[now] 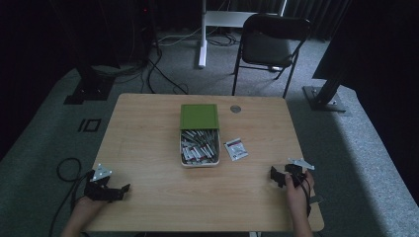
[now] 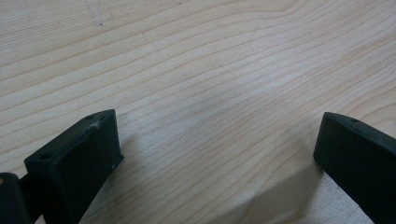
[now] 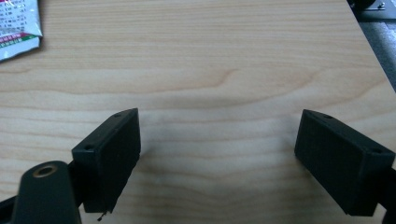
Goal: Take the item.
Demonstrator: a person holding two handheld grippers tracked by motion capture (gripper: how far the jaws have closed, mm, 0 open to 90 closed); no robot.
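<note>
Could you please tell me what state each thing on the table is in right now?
Box: open, full of sachets.
Green lid: off, lying flat against the box's far end.
Loose sachet: flat on the table, right of the box.
Left gripper: open, nothing between the jaws.
Right gripper: open, nothing between the jaws.

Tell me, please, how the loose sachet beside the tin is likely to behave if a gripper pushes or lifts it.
The sachet lies flat on the bare table, so a push would probably slide it rather than tip or roll it. It looks thin and slightly crinkled, so it is likely light and floppy and may sag when lifted by an edge. Lying so flat, its edge could be hard for jaws to catch.
</note>
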